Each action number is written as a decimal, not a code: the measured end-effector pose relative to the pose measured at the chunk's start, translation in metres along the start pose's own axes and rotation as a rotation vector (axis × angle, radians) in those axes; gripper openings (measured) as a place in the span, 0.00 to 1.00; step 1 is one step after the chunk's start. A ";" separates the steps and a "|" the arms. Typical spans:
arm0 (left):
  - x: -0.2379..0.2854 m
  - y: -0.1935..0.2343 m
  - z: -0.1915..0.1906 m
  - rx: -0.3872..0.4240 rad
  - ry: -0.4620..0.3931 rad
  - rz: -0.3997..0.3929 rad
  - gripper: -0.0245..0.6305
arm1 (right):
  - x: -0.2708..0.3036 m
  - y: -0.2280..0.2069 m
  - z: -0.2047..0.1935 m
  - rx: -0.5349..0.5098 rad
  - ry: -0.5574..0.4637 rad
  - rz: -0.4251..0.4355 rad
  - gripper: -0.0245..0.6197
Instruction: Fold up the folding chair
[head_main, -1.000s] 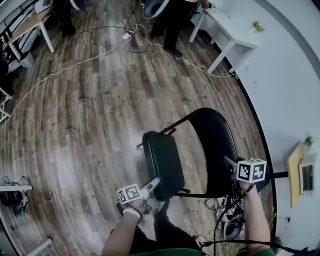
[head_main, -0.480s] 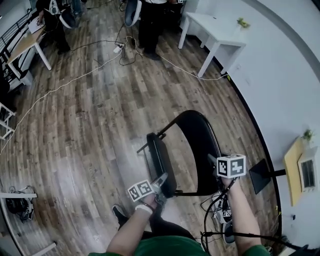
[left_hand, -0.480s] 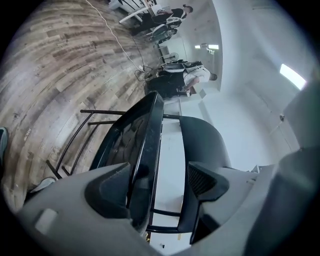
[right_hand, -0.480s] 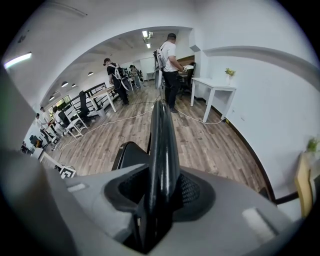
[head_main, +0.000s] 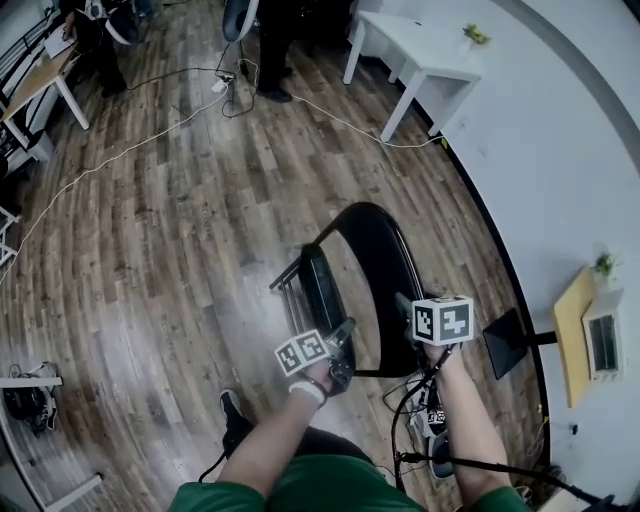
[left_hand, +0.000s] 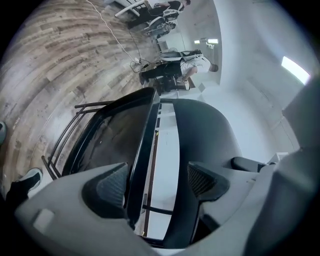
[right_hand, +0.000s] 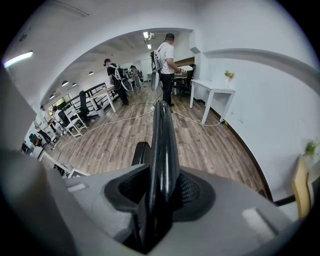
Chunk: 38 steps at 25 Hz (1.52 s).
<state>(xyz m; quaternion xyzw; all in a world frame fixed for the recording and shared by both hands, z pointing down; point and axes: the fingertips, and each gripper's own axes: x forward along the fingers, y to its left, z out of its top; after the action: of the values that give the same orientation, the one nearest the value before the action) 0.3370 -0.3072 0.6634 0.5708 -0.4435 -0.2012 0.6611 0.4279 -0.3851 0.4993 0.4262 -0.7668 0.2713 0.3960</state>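
Observation:
The black folding chair stands on the wood floor, its seat (head_main: 322, 288) tipped up almost against the backrest (head_main: 378, 255). My left gripper (head_main: 341, 362) is at the seat's raised front edge. In the left gripper view its jaws (left_hand: 157, 182) stand apart, with the seat's edge (left_hand: 142, 150) against the left pad (left_hand: 112, 185) and the backrest (left_hand: 200, 130) passing the right pad; white wall shows in the gap. My right gripper (head_main: 412, 322) is shut on the backrest's top edge (right_hand: 162, 135), which runs straight between its pads (right_hand: 160, 192).
A white table (head_main: 420, 45) stands by the wall ahead, with people (head_main: 262, 35) beyond it. Cables (head_main: 130, 150) trail over the floor. A black stand (head_main: 508, 342) and more cables lie right of the chair. My shoe (head_main: 231, 408) is below the chair.
The seat has swung up from nearly flat to nearly upright against the backrest. My left gripper rose and moved right with its front edge. The right gripper stays on the backrest.

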 end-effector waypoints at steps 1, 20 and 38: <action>0.004 -0.001 -0.001 -0.006 0.004 -0.004 0.59 | 0.000 0.002 0.001 0.001 -0.001 0.001 0.25; 0.015 -0.007 -0.007 -0.032 0.165 -0.118 0.59 | -0.004 0.040 0.005 0.004 -0.004 -0.006 0.23; -0.206 -0.020 0.116 0.395 0.124 -0.114 0.59 | -0.005 0.053 0.006 -0.004 0.000 -0.011 0.22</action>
<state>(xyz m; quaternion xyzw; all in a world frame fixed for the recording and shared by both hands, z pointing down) 0.1388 -0.2207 0.5662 0.7247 -0.3998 -0.1119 0.5499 0.3811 -0.3611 0.4880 0.4298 -0.7650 0.2677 0.3981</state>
